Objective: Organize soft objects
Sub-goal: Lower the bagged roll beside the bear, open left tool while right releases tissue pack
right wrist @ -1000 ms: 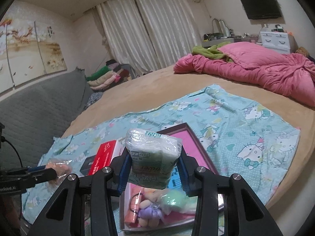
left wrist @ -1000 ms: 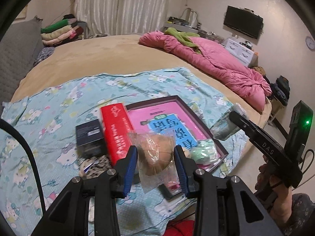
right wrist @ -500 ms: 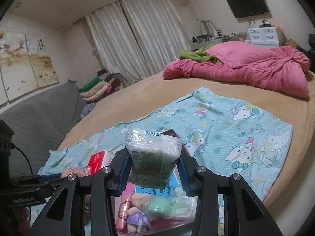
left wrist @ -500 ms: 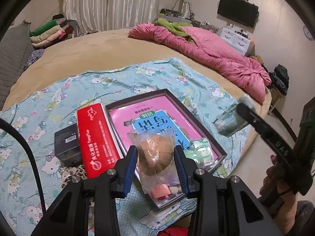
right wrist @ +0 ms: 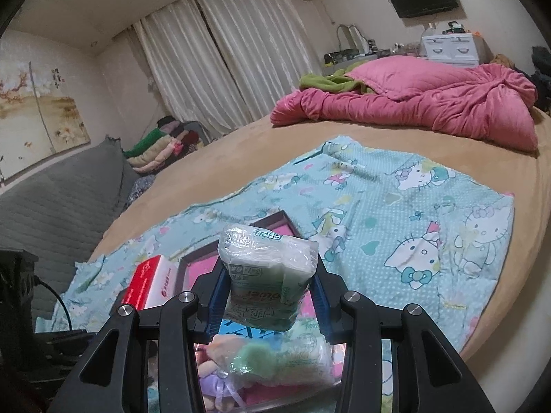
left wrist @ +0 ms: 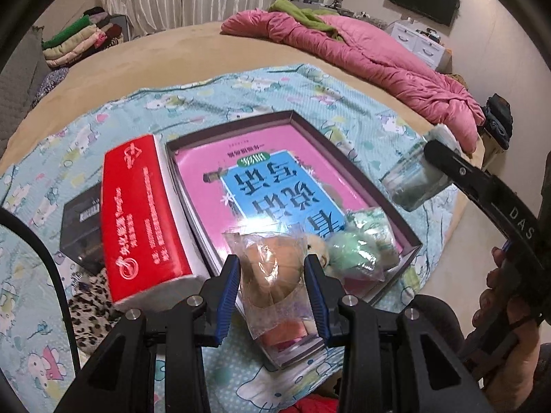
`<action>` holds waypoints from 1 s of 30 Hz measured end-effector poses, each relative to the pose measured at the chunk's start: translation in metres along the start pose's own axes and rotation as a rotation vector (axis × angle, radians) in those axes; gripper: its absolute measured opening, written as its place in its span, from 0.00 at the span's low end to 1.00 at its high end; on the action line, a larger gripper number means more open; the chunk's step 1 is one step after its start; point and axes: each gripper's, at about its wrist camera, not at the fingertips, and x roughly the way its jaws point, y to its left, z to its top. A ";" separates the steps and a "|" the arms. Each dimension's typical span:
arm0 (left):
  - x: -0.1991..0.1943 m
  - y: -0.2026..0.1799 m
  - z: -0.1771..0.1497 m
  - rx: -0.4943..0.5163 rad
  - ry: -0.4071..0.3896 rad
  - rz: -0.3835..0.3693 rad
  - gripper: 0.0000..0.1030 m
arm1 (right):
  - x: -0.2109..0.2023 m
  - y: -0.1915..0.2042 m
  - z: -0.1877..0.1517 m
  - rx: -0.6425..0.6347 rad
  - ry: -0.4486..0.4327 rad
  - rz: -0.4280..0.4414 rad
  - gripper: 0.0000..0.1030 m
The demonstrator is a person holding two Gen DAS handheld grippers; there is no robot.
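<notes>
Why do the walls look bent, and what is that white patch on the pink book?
Left wrist view: the fisheye lens curves the room's edges and darkens the corners; the white patch is lamp glare on the glossy pink book, just above the bagged toy in the left gripper. Right wrist view: same curving; the tissue pack is sharp, the plush below it blurred.
</notes>
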 end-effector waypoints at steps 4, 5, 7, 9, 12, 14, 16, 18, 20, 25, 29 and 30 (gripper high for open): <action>0.011 -0.001 -0.004 0.004 0.020 0.004 0.38 | 0.013 0.001 -0.003 -0.002 0.021 0.006 0.43; 0.013 -0.001 -0.005 0.007 0.025 0.006 0.38 | 0.017 0.001 -0.003 0.000 0.026 0.009 0.43; 0.018 -0.001 -0.007 0.005 0.039 0.002 0.38 | 0.022 0.003 -0.004 0.002 0.039 0.015 0.43; 0.022 -0.001 -0.008 0.006 0.048 0.001 0.38 | 0.029 0.003 -0.006 0.007 0.054 0.023 0.43; 0.025 -0.002 -0.009 0.012 0.054 0.004 0.38 | 0.041 0.001 -0.010 0.031 0.084 0.036 0.43; 0.027 -0.002 -0.009 0.009 0.056 0.002 0.38 | 0.049 0.000 -0.013 0.047 0.106 0.045 0.44; 0.028 -0.002 -0.010 0.012 0.061 0.002 0.38 | 0.059 -0.001 -0.016 0.060 0.125 0.042 0.44; 0.029 -0.002 -0.011 0.011 0.065 0.001 0.38 | 0.066 -0.002 -0.019 0.062 0.137 0.034 0.44; 0.030 -0.001 -0.012 0.011 0.067 0.002 0.38 | 0.071 -0.003 -0.021 0.064 0.145 0.026 0.44; 0.031 -0.001 -0.012 0.011 0.069 0.004 0.38 | 0.079 -0.003 -0.024 0.065 0.160 0.026 0.44; 0.032 -0.001 -0.012 0.011 0.070 0.003 0.38 | 0.086 -0.001 -0.028 0.045 0.178 0.015 0.44; 0.032 -0.001 -0.012 0.011 0.070 0.002 0.38 | 0.087 -0.001 -0.029 0.046 0.184 0.011 0.44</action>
